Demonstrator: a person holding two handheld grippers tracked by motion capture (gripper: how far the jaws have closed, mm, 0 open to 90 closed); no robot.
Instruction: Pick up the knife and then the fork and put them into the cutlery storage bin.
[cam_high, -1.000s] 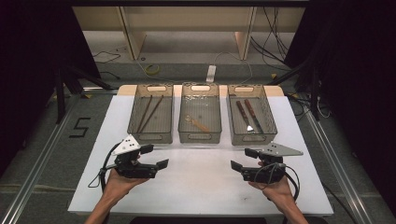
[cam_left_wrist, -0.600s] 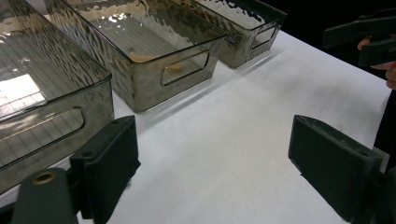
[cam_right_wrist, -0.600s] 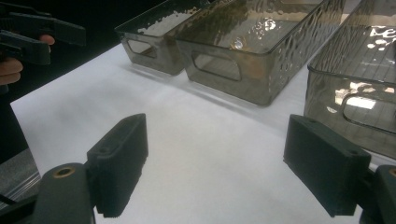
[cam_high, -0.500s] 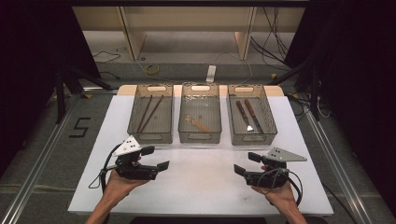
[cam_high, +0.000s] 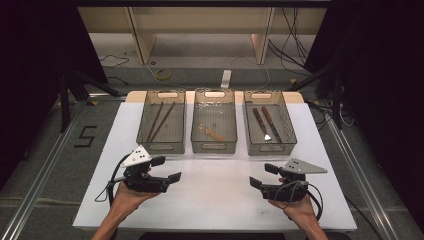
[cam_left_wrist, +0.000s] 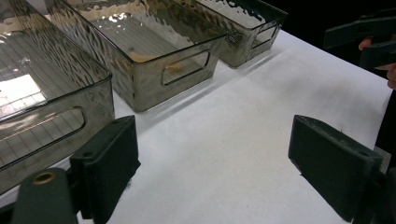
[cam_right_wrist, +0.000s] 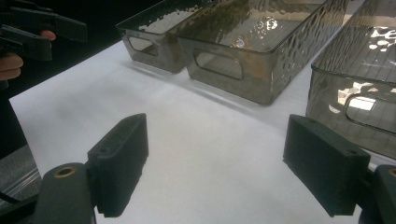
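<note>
White table top (cam_high: 220, 200), landmark for all entries, left to right.

Left gripper (cam_high: 167, 170), black, two-jaw, hand-held: over the table's near left part, jaws spread wide, nothing between them.

Smoky clear plastic bin, left (cam_high: 161, 146): at the table's far edge; holds two dark thin sticks (cam_high: 159, 121).

Smoky clear plastic bin, middle (cam_high: 214, 146): far edge, centre; holds a pale wooden utensil (cam_high: 212, 132).

Smoky clear plastic bin, right (cam_high: 270, 147): far edge; holds two dark-handled metal utensils (cam_high: 265, 124).

Right gripper (cam_high: 264, 176), black, two-jaw, hand-held: over the table's near right part, jaws wide apart, empty.
</note>
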